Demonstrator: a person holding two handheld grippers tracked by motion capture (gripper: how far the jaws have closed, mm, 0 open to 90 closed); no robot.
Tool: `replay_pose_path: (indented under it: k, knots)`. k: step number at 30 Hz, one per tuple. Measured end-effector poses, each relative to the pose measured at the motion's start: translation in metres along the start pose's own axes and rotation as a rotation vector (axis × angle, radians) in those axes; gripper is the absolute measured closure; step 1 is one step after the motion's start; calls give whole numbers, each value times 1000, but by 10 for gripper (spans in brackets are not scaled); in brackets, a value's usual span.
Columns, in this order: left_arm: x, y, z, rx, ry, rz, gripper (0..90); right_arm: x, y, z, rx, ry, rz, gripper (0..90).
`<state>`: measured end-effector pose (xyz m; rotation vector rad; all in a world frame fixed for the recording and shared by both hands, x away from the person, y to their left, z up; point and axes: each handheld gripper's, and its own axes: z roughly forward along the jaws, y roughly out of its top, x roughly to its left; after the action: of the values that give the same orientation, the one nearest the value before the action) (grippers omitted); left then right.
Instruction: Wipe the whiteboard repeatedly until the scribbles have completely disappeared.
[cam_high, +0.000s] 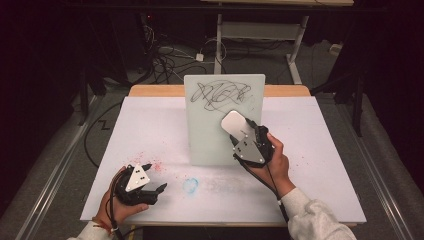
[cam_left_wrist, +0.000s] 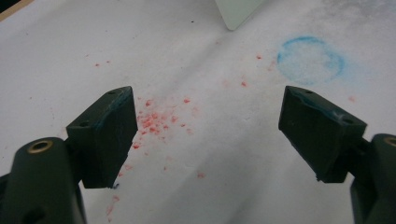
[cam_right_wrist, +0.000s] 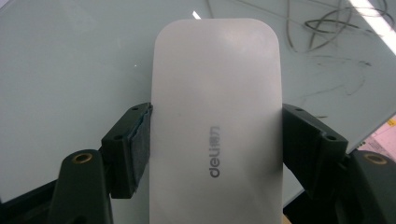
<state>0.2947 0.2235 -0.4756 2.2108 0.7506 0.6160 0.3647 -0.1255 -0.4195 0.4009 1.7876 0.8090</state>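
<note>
White, rounded, oblong eraser (cam_right_wrist: 217, 126) with the grey word "deli" on its back is pinched by the right tongs (cam_high: 246, 134), one black jaw pressed against each of its long sides. It is held flat against the upright pale-green glass board (cam_high: 210, 125), in the middle right part of the board, just below the black scribbled lines (cam_high: 222, 93) that are drawn across the upper part. The board is placed standing near the middle of the white worktop (cam_high: 150, 130), and in the right gripper view its lines are seen above and to the right of the eraser. The right hand (cam_high: 275, 165) is seen behind the tongs, with a light grey sleeve (cam_high: 312, 217) on the forearm.

The left tongs (cam_high: 154, 179) are spread wide with nothing between them, and they are held low over the near left part of the worktop. Small red crumbs (cam_left_wrist: 156, 121) are scattered on the sheet under them. A faint blue ring-shaped stain (cam_left_wrist: 309, 59) is seen just beside, toward the board.
</note>
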Motion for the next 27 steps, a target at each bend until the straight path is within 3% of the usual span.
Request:
replay_pose_path:
  k: [3, 6, 14, 20, 23, 27]
  knots:
    - [0, 0, 0, -2, 0, -1, 186, 3, 0, 0, 5, 4, -19, 311]
    - [0, -1, -1, -3, -7, -19, 186, -3, -1, -1, -2, 26, -29, 311]
    - [0, -1, -2, -13, -6, -24, 186, -26, -3, -3, 2, -28, 47, 311]
    - [0, 0, -2, -12, 0, -19, 187, -52, -8, -8, 8, -92, 156, 311]
    - [0, 0, -2, -11, 3, -17, 187, -56, -11, -9, 9, -102, 186, 311]
    - [0, 0, -2, -9, 5, -17, 187, -48, -10, -8, 13, -85, 173, 311]
